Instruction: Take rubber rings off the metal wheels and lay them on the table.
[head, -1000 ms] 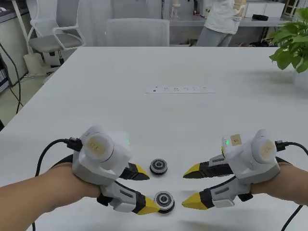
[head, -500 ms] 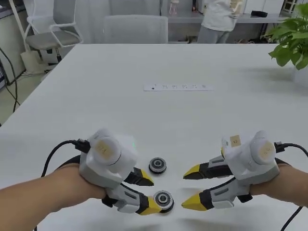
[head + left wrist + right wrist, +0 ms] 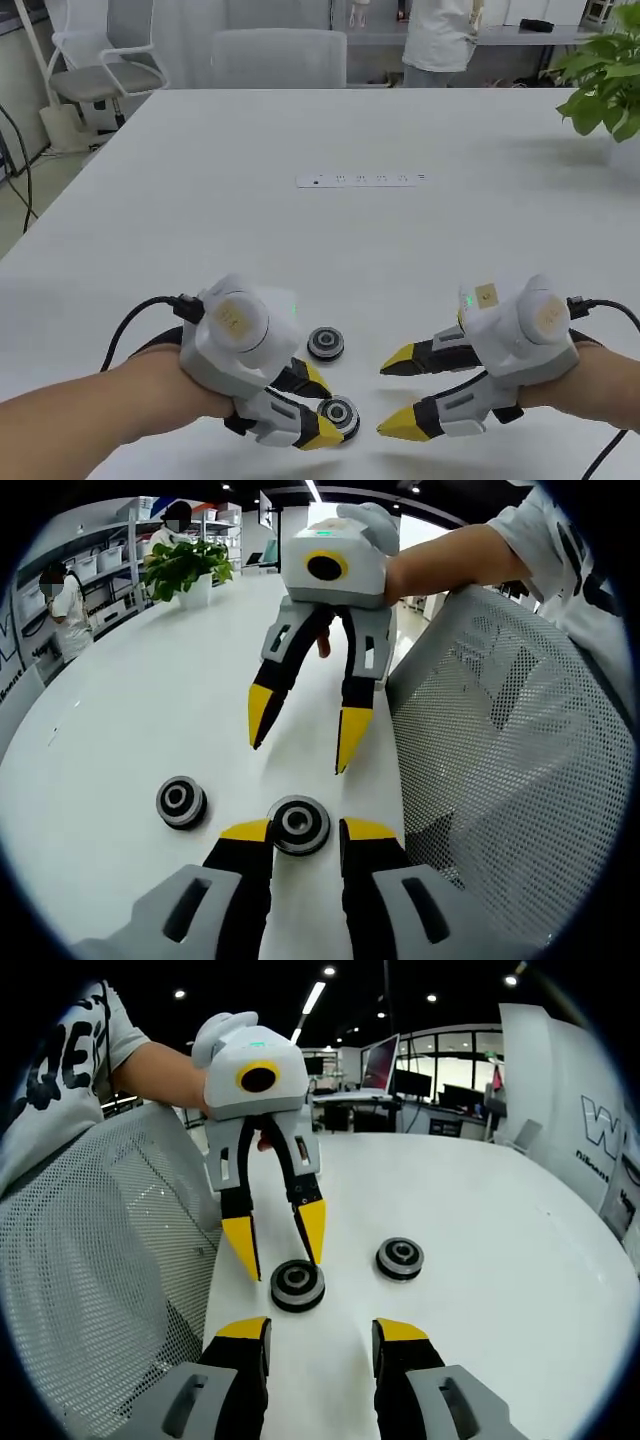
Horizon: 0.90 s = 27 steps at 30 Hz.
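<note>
**Parts.** 2 wheels lie flat on the table [image 3: 300, 250], which is smooth, matt and white. Each wheel is a small round disc with a bright metal hub, concentric grooves and a dark centre bore. A black rubber ring [image 3: 162, 805] sits around the rim of each wheel. The near wheel [image 3: 339, 413] lies close to the table's front edge. The far wheel [image 3: 326, 343] lies just beyond it, apart from it and clear of both grippers.

**Left gripper.** The left gripper [image 3: 323, 412] has a white moulded body, black jaws and yellow wedge-shaped tips. Its jaws are parted to about the width of the near wheel. In the left gripper view the wheel sits between the 2 yellow tips, 1 tip on each side. Whether either tip presses on the ring cannot be told.

**Right gripper.** The right gripper [image 3: 384, 397] is of the same build. It points at the near wheel from the opposite side, with its tips near the wheel but apart from it. Its jaws are spread wider than the wheel and hold nothing.

**Surroundings.** A flat white power strip [image 3: 362, 180] lies at mid-table. A leafy green plant [image 3: 605, 85] stands at the far right corner. A grey chair [image 3: 278, 58] stands behind the far edge.
</note>
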Each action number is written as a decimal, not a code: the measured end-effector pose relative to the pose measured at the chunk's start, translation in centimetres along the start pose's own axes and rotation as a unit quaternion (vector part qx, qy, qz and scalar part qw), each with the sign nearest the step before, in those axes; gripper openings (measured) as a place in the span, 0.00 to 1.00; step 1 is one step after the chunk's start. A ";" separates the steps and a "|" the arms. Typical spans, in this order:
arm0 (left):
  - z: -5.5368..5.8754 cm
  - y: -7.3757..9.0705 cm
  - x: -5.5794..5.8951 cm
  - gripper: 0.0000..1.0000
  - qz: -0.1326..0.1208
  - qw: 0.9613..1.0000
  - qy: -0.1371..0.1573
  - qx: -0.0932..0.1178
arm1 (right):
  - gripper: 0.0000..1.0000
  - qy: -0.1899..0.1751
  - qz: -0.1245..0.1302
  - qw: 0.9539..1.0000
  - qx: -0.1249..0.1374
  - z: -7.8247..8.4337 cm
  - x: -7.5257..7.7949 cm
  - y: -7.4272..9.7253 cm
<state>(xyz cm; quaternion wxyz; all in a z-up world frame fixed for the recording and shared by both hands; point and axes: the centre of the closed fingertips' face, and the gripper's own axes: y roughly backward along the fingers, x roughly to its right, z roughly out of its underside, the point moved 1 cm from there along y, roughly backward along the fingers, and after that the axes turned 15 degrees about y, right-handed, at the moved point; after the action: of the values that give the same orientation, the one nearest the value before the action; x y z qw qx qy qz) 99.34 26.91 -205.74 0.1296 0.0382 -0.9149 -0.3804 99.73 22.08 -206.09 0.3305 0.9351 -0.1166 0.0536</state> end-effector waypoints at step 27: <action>0.0 -0.2 -0.6 0.09 -0.025 0.999 -0.014 0.016 | 0.38 0.012 -0.003 1.000 -0.006 -0.7 0.0 -0.1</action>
<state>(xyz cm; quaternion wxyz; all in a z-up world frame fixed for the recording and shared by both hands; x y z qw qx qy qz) 99.91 26.90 -206.02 0.1065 0.0572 -0.9212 -0.3697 99.71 22.56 -205.64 0.3372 0.9329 -0.1098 0.0627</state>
